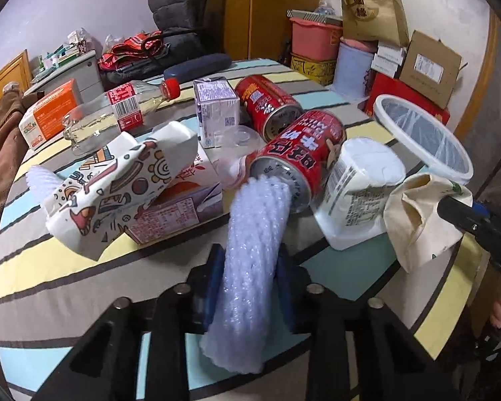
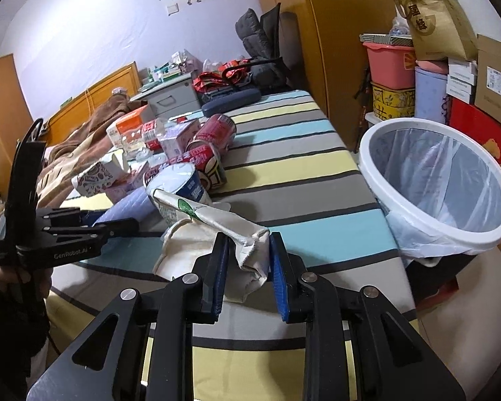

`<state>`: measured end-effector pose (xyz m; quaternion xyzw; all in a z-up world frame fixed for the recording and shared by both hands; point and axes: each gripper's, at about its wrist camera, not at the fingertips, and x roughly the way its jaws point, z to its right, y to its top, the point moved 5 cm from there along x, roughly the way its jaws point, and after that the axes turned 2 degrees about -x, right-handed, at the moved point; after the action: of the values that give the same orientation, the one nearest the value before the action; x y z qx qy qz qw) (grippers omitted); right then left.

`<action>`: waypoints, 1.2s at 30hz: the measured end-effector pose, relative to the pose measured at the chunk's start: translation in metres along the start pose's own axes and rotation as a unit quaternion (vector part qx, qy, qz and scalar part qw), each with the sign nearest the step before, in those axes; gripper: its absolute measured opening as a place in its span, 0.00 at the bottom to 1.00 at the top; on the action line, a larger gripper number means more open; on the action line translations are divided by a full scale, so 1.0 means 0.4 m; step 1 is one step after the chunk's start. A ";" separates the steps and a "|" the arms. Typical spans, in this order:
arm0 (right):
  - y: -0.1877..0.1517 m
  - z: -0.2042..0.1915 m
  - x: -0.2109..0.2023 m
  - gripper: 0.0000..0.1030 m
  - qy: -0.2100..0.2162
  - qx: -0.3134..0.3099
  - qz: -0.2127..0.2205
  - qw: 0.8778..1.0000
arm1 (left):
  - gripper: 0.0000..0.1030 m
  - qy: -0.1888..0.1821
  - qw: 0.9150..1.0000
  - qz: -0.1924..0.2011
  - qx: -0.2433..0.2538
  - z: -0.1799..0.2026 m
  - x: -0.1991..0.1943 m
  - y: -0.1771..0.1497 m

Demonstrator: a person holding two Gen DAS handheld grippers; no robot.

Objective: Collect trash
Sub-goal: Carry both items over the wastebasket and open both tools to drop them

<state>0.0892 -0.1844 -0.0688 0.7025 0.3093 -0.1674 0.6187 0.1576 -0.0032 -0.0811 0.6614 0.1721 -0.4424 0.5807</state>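
My left gripper (image 1: 248, 280) clamps a pale bubble-wrap roll (image 1: 250, 254) over the striped bed (image 1: 83, 274); my right gripper (image 2: 245, 260) pinches a cream cloth bag (image 2: 217, 230). Its dangling slack could snag the white lined bin's (image 2: 441, 230) rim.

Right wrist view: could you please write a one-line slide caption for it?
Right claw shut on a crumpled cream cloth bag, beside the white-rimmed lined bin.
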 end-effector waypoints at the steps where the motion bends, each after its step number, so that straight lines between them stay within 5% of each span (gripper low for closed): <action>1: 0.002 0.003 -0.002 0.25 0.000 0.001 0.002 1.000 | 0.28 -0.004 1.000 0.002 -0.005 0.002 -0.005 -0.002; 18: 0.047 0.062 -0.068 0.25 -0.004 0.024 0.049 0.998 | 0.27 -0.005 0.997 0.067 -0.043 0.050 -0.144 0.021; 36: 0.110 0.288 -0.143 0.25 -0.112 0.083 0.090 0.986 | 0.27 -0.100 0.991 0.087 0.037 0.366 -0.081 0.210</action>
<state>0.0914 -0.3113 -0.0201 0.7530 0.1584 -0.2135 0.6019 0.1458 -0.1513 0.0057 0.6478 0.0385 -0.4598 0.6061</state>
